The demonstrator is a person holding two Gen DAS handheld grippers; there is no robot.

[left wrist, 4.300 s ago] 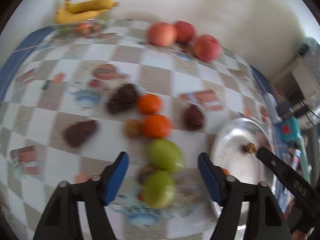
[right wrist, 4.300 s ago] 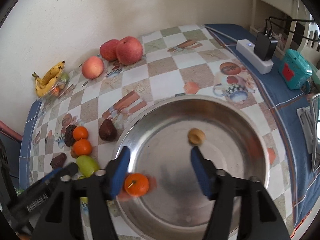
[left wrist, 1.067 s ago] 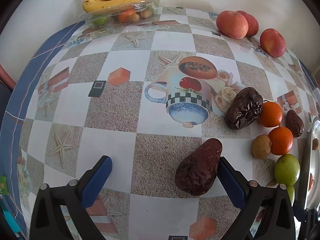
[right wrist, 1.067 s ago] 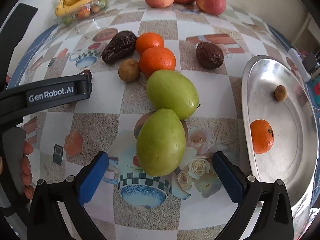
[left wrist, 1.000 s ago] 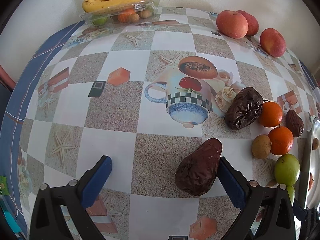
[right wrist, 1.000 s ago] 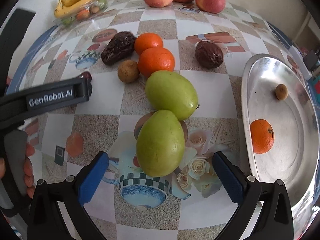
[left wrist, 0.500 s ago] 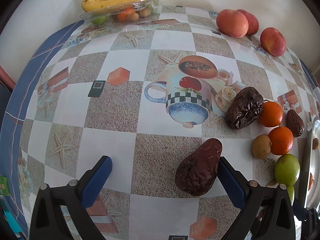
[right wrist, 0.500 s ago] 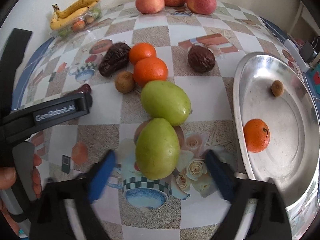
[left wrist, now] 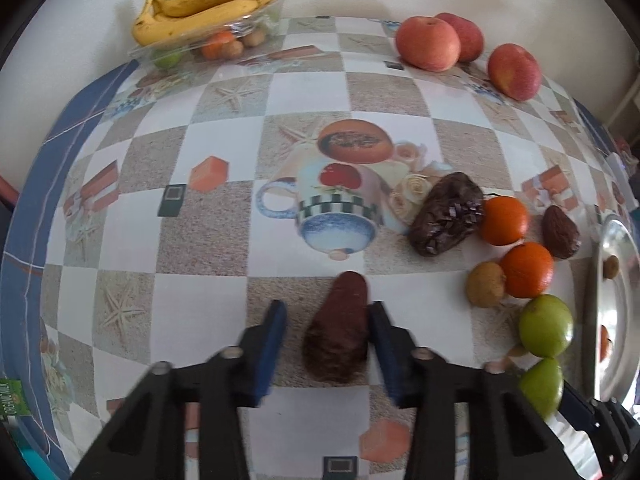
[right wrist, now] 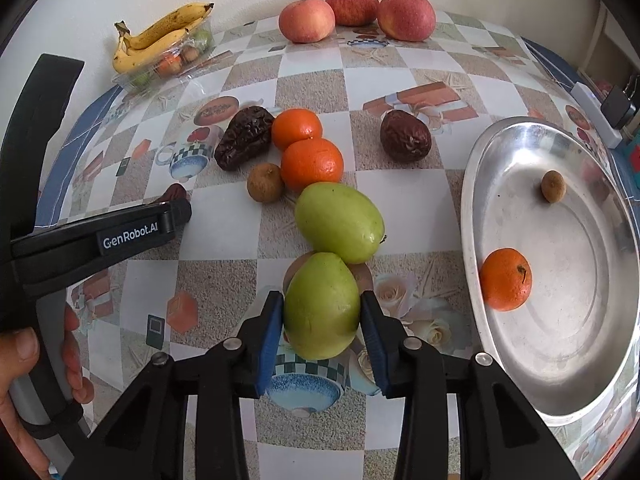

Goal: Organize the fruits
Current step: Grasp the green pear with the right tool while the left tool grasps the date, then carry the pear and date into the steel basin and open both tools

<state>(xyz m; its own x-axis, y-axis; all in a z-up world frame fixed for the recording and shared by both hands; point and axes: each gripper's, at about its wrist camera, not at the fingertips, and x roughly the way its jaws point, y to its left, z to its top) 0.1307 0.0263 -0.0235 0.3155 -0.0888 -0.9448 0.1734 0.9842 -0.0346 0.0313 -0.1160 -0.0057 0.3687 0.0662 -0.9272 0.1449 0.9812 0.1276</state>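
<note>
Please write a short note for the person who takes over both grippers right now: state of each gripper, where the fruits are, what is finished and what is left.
Right gripper: shut on the near green fruit, still on the table.
Left gripper: jaws narrowed around a dark wrinkled fruit; a gap remains on one side, not gripped yet.
Done: one orange and one small brown fruit lie in the metal pan.
Left on the table: second green fruit, two oranges, a small brown fruit, two more dark fruits, three apples.

Seen from the right wrist, the pan (right wrist: 492, 344) lies at the frame's right on the counter (right wrist: 224, 264), apples (right wrist: 354, 10) top centre, bananas (right wrist: 160, 36) upper left, two pears (right wrist: 332, 264) centre.
</note>
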